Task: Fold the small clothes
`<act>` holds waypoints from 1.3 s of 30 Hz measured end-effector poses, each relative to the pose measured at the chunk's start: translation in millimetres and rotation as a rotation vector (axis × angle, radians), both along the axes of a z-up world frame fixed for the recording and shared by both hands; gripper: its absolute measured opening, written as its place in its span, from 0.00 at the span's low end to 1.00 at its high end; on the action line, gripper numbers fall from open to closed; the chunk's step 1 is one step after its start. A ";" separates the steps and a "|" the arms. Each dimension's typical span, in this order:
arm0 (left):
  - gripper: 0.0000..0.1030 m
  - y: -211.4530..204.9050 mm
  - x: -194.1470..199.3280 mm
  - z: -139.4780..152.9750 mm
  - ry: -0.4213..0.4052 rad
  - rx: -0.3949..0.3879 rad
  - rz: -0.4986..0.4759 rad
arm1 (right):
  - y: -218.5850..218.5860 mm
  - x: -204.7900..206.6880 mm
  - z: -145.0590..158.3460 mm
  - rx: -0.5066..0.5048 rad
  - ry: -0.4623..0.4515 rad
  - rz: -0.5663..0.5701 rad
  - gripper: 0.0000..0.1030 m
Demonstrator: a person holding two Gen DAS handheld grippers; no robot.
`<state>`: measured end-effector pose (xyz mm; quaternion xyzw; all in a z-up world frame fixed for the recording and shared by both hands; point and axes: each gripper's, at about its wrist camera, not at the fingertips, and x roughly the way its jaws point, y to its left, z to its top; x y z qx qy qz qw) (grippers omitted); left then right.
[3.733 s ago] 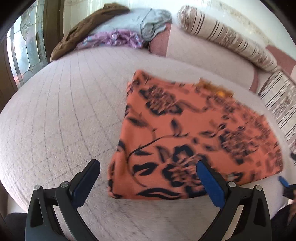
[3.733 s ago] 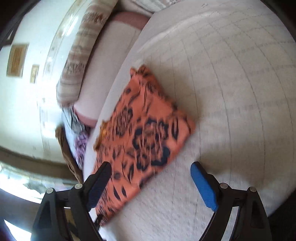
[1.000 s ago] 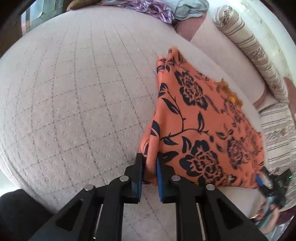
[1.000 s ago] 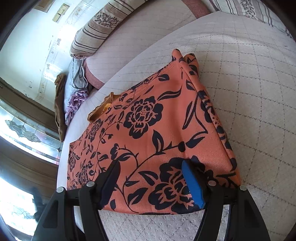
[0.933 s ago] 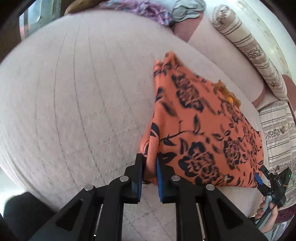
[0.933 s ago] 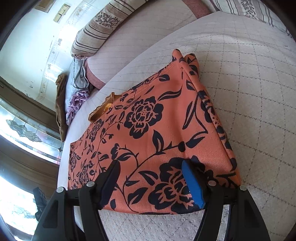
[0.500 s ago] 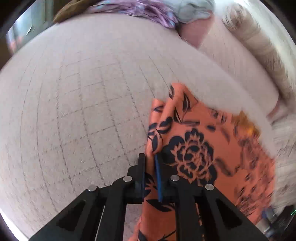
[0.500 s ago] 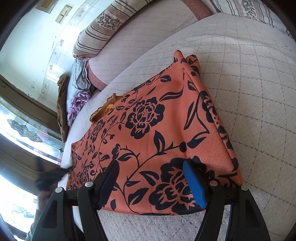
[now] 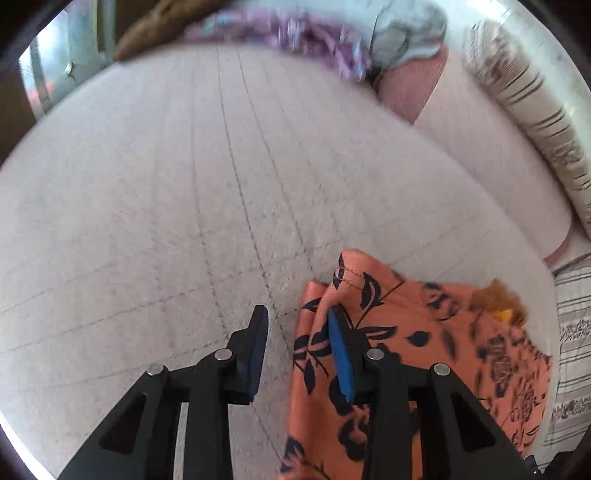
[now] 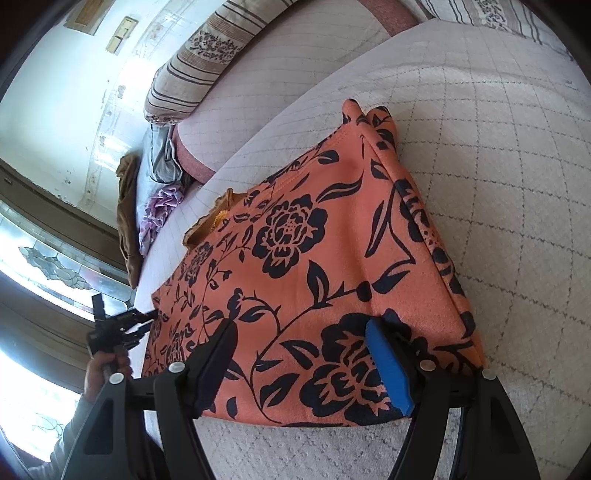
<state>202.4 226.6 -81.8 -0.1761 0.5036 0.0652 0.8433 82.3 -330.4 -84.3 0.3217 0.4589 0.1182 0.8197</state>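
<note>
An orange cloth with a black flower print [image 10: 314,240] lies flat and folded on the quilted bedspread [image 9: 184,184]. My left gripper [image 9: 297,314] is at the cloth's [image 9: 406,332] edge; its jaws are opening. The bunched edge lies loose between them, next to the right blue pad [image 9: 341,354], and the pads do not press on it. The right wrist view shows this left gripper [image 10: 122,325] at the cloth's far left corner, held by a hand [image 10: 103,369]. My right gripper [image 10: 301,328] stands open over the cloth's near edge, fingers spread wide above the print.
A pile of brown, purple and grey clothes [image 9: 314,29] lies at the back of the bed. Striped pillows [image 9: 524,103] and a pink bolster [image 9: 410,85] line the far side. A patterned glass window [image 10: 48,258] stands beyond the bed's edge.
My left gripper, earlier shut on the cloth's edge, has moved along that edge and its jaws have parted, letting the fabric go. The right gripper has stayed still over the near edge.
</note>
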 end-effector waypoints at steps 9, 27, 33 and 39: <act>0.64 -46.1 -80.2 24.9 -0.075 0.093 -0.119 | -13.5 17.2 31.9 0.105 -0.048 -0.049 0.75; 0.69 -60.5 -145.8 26.3 -0.056 0.132 -0.159 | -53.1 48.1 17.7 0.159 0.080 -0.238 0.79; 0.69 -62.5 -141.0 21.7 -0.033 0.123 -0.164 | -42.9 81.4 10.9 0.047 0.090 -0.175 0.80; 0.69 -58.1 -144.9 22.8 -0.038 0.152 -0.160 | -41.5 50.9 25.9 0.070 0.059 -0.207 0.80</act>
